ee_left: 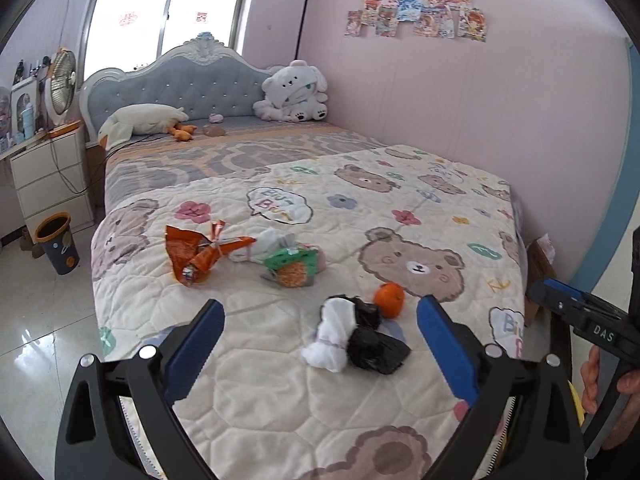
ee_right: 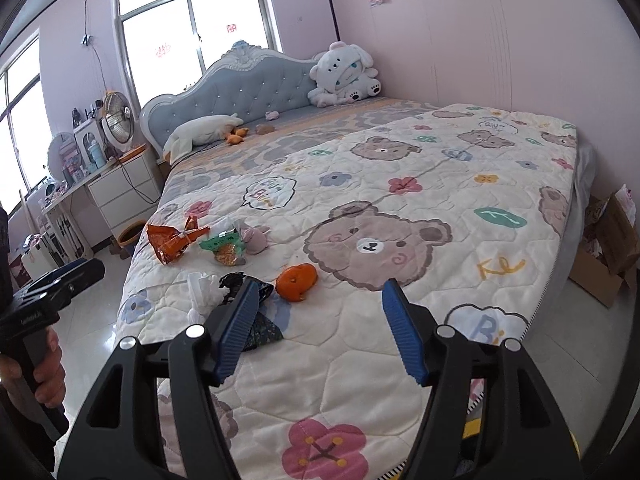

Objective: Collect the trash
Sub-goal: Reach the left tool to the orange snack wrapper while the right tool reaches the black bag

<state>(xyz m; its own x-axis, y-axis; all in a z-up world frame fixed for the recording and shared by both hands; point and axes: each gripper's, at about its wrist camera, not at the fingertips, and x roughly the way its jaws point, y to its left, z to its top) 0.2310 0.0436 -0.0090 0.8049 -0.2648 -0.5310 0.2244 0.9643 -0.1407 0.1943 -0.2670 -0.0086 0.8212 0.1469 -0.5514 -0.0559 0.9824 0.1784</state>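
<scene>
Trash lies on a bear-print quilt (ee_left: pixel 280 384) (ee_right: pixel 360 360) covering the bed. A white wad (ee_left: pixel 334 336) (ee_right: pixel 202 288) and a black plastic bag (ee_left: pixel 374 346) (ee_right: pixel 244 282) lie nearest, with an orange peel (ee_left: pixel 389 299) (ee_right: pixel 297 281) beside them. Farther back sit an orange snack wrapper (ee_left: pixel 196 250) (ee_right: pixel 172 242), a green packet (ee_left: pixel 294 266) (ee_right: pixel 224 246) and crumpled tissue (ee_left: pixel 266 246) (ee_right: pixel 254 238). My left gripper (ee_left: pixel 320 316) is open above the quilt, the white wad and black bag showing between its fingers, untouched. My right gripper (ee_right: pixel 318 300) is open and empty, just right of the peel.
A dark bin with an orange rim (ee_left: pixel 58 244) (ee_right: pixel 132 236) stands on the tiled floor left of the bed, beside white drawers (ee_left: pixel 48 176). Plush toys (ee_left: pixel 296 92) sit by the headboard. Cardboard boxes (ee_right: pixel 608 256) lie right of the bed. A hand (ee_left: pixel 600 384) grips the right gripper's handle.
</scene>
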